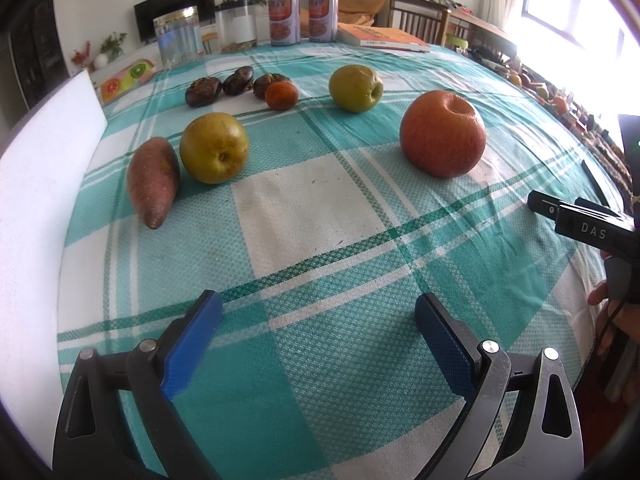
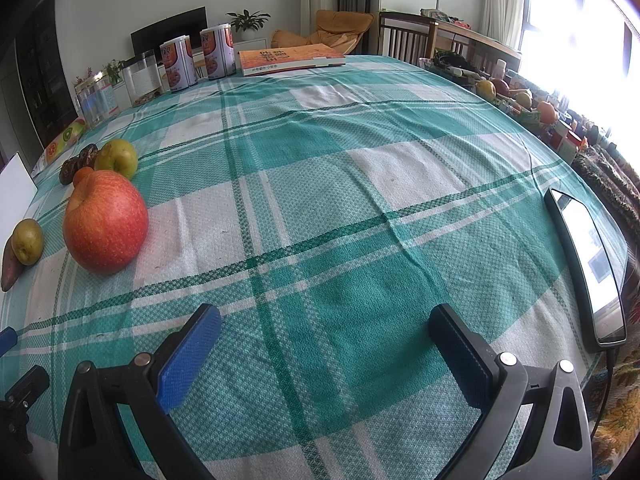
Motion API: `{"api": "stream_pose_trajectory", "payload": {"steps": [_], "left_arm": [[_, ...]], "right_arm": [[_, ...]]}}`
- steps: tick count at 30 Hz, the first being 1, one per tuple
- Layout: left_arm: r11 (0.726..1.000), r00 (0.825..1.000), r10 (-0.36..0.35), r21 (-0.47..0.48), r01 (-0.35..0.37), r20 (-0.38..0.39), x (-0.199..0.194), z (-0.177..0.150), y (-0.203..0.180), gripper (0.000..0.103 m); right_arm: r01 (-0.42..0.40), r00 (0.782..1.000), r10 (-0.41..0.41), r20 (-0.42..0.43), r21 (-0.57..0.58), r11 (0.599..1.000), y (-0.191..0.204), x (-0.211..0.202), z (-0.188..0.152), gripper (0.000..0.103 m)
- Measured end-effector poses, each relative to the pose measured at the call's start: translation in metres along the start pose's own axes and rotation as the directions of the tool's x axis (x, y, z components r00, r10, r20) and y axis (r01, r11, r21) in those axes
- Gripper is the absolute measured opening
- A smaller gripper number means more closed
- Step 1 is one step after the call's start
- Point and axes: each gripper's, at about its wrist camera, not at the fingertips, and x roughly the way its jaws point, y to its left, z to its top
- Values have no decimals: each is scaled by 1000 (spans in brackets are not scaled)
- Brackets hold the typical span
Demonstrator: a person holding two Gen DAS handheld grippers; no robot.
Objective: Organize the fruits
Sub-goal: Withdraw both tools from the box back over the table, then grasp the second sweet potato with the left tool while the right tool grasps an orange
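Note:
On the green plaid tablecloth lie a red apple, a yellow-green pear touching a sweet potato, a second green pear, a small tangerine and three dark dried fruits. My left gripper is open and empty, well short of the fruit. My right gripper is open and empty over bare cloth. The red apple lies to its far left, with the pear, the green pear and the sweet potato beyond it.
A white foam board stands along the left edge. Cans, a clear jar and a book stand at the back. A phone lies at the right edge. More fruit is heaped beyond the table.

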Motion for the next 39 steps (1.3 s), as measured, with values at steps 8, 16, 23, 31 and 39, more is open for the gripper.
{"api": "stream_pose_trajectory", "payload": {"steps": [8, 16, 23, 31, 39], "left_arm": [[959, 989, 127, -264, -103, 74, -16, 33, 69, 95], [928, 987, 149, -338, -158, -53, 18, 46, 105, 59], [929, 991, 133, -348, -127, -6, 18, 62, 112, 81], [944, 992, 119, -306, -125, -41, 33, 69, 110, 43], [950, 997, 72, -302, -75, -19, 10, 54, 101, 41]], "right_arm": [[0, 1000, 0, 0, 0, 1000, 0, 0, 0, 103], [0, 1000, 0, 0, 0, 1000, 0, 0, 0, 103], [0, 1000, 0, 0, 0, 1000, 0, 0, 0, 103], [0, 1000, 0, 1, -1, 1000, 0, 0, 0, 103], [-1, 1000, 1, 1, -1, 1000, 0, 0, 0, 103]]}}
